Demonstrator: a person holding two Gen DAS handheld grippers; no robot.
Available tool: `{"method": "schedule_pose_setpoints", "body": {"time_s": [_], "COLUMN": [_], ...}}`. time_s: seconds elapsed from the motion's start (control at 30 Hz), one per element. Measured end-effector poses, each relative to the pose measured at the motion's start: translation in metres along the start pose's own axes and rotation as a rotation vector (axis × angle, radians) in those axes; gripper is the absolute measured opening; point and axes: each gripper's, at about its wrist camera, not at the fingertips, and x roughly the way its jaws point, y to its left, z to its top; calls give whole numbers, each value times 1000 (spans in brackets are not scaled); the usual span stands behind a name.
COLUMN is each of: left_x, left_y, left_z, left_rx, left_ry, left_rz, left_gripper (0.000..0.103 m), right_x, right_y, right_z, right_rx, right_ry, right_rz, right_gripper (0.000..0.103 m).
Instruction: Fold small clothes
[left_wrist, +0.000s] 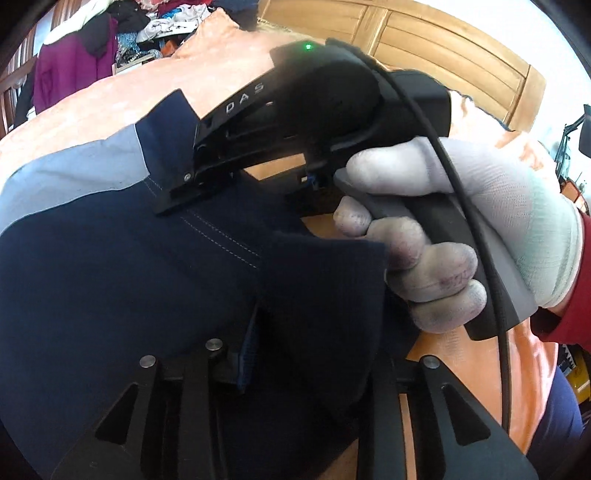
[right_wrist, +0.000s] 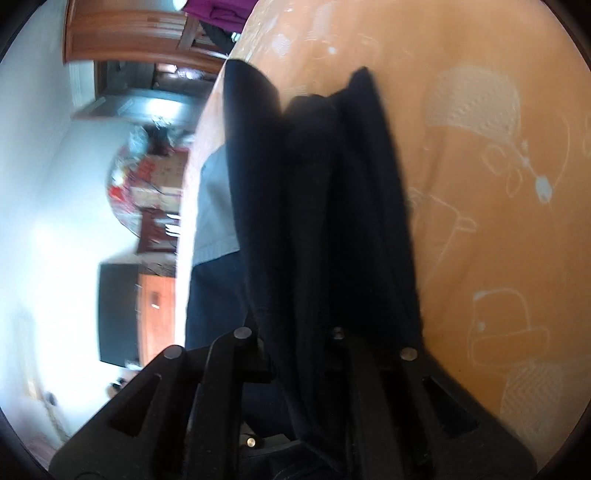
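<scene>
An orange patterned bedspread (right_wrist: 498, 184) fills the scene, with wooden wardrobe doors (left_wrist: 424, 40) behind it and a heap of clothes (left_wrist: 122, 33) at the far edge in the left wrist view. On the bedspread lies the task's thing, a navy garment (left_wrist: 110, 277) with a light grey panel (left_wrist: 74, 173) and pale stitching along a seam.

In the left wrist view the person's right hand (left_wrist: 461, 221), in a soiled white glove with a red sleeve (left_wrist: 576, 314) at the wrist, wraps around the handle of the right gripper (left_wrist: 184, 192). The tool points left and downward across the frame, a green light showing on its body and a black cable (left_wrist: 480, 221) running past the hand. Its fingers are drawn close together on a raised navy edge of the garment near the grey panel. The right wrist view, rolled sideways and blurred, shows thick dark folds of the same garment (right_wrist: 325, 221) bunched between that gripper's fingers, so it has the cloth pinched.

The left gripper (left_wrist: 280, 362) sits low at the bottom of its own view. A fold of navy cloth with a blue inner edge (left_wrist: 247, 354) runs down between its fingers, which appear nearly closed on it, though the tips are hidden by fabric.
</scene>
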Motion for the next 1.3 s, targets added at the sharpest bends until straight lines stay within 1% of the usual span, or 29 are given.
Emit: {"method": "schedule_pose_setpoints", "body": {"time_s": [0.07,0.1,0.13,0.17,0.2,0.23,0.3,0.33,0.37,0.4,0.47,0.5,0.53,0.57,0.6,0.63,0.7,0.73,0.77,0.8,0.87,0.93,0.97,1.03,1.07,1.17,1.23,1.27,1.3], "left_x": [-10,-13,-23,-39,-50,-65,-102,-114,-133,-151,-175,-175,-183,-189,-196,-192,-198,-196,-194,-189,-172,-155,-147,-134,-131,-121,-109,-102,-97], "left_y": [-4,-10,-12,-17,-20,-24,-29,-29,-28,-17,-18,-20,-13,-12,-4,12,24,31,37,40,35,34,32,36,41,59,68,69,70], "left_z": [-1,3,1,-2,-5,-9,-21,-25,-33,-39,-54,-63,-71,-82,-93,-97,-111,-116,-118,-117,-120,-121,-120,-117,-116,-110,-105,-102,-101], "left_rx": [8,9,11,13,15,15,2,-8,-25,-39,-80,-95,-118,-147,-179,-194,-242,-261,-268,-254,-233,-222,-214,-206,-217,-260,-265,-246,-237], "left_ry": [0,4,2,-17,-34,-52,-108,-124,-151,-171,-198,-205,-206,-203,-198,-194,-182,-182,-180,-171,-144,-108,-98,-76,-78,-82,-63,-47,-33], "left_rz": [1,2,-2,-14,-21,-20,-11,-7,10,27,89,116,138,151,165,178,194,195,193,192,196,200,215,247,263,287,283,289,289], "left_gripper": [34,35,35,35,35,37,37,40,42,45,48,48,48,48,49,49,49,49,50,50,50,50,50,50,50,50,49,50,50], "right_x": [-2,-4,-9,-14,-19,-24,-34,-38,-39,-41,-43,-46,-48,-58,-68,-77,-92,-89,-83,-77,-65,-56,-60,-57,-63,-64,-64,-61,-59], "right_y": [-1,-2,0,2,2,5,9,14,19,24,28,31,39,46,62,65,76,81,82,75,60,45,36,36,37,42,40,37,34], "right_z": [-2,-4,-7,-12,-16,-23,-34,-43,-49,-59,-65,-69,-71,-70,-75,-74,-79,-78,-80,-82,-84,-82,-82,-81,-84,-80,-77,-74,-73], "right_rx": [18,25,20,17,19,13,-10,-21,-29,-41,-49,-52,-88,-145,-230,-269,-330,-350,-363,-370,-358,-333,-321,-319,-323,-315,-300,-291,-283], "right_ry": [29,49,67,86,97,108,129,134,137,147,165,167,145,102,34,-7,-67,-59,-29,-2,50,73,77,78,72,43,29,22,10], "right_rz": [49,53,48,48,46,46,32,30,28,21,5,-10,-65,-128,-202,-227,-208,-190,-189,-197,-246,-253,-254,-251,-250,-235,-232,-231,-231], "right_gripper": [11,13,19,24,35,41,45,49,52,56,61,68,69,70,70,70,68,67,67,64,60,59,58,57,57,57,55,53,34]}}
